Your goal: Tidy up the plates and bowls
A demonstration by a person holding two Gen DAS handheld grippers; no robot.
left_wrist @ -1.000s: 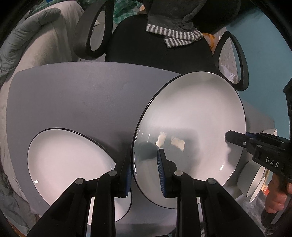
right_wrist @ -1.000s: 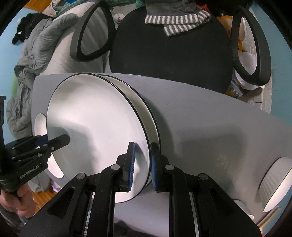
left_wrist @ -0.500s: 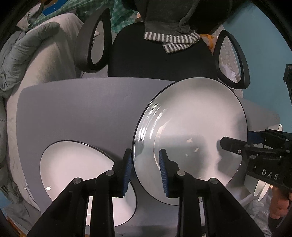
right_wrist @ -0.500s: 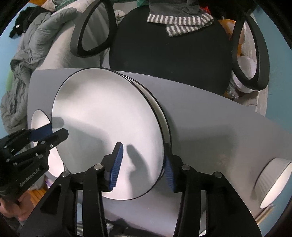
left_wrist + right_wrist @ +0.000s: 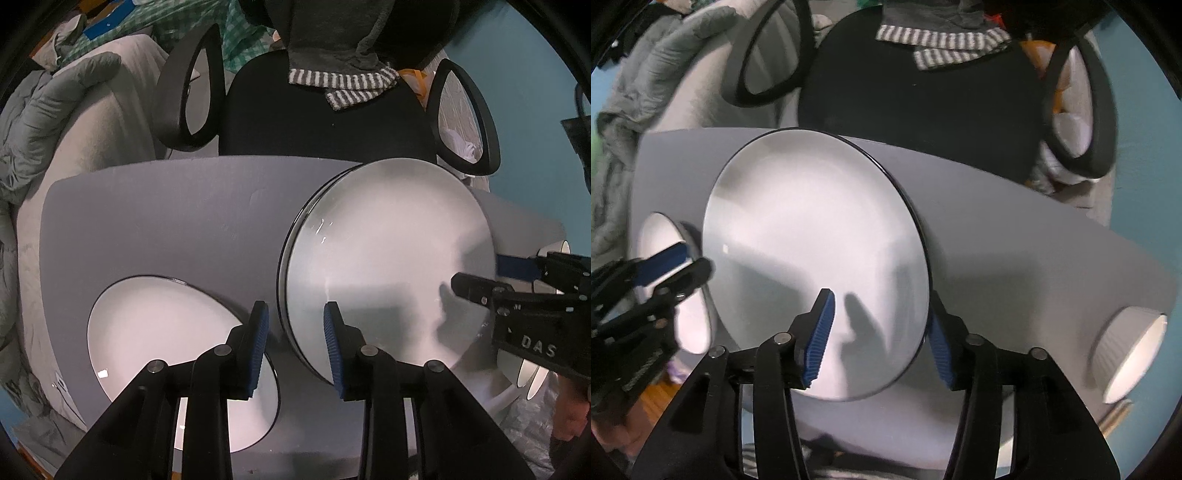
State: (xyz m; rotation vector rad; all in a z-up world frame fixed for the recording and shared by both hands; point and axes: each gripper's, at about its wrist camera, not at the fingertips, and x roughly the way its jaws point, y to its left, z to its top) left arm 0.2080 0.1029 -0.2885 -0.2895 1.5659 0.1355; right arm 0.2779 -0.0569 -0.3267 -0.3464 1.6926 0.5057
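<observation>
Both grippers spread wide, left gripper [image 5: 291,341] and right gripper [image 5: 882,334] straddling opposite rims of the stacked plate [image 5: 388,266] on the table [image 5: 166,221], gripping nothing; off-centre top plate could slide if bumped.

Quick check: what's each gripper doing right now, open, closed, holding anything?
Left gripper: open, astride the near edge of the plate stack, not clamping it.
Right gripper: open, fingers either side of the stack's rim, holding nothing.

Behind the grey table [image 5: 177,236]: a chair and soft things.
A black office chair [image 5: 325,122] carries a grey striped cloth [image 5: 343,83]; left of it lies a pale grey quilt [image 5: 55,110], perhaps on a bed.
</observation>
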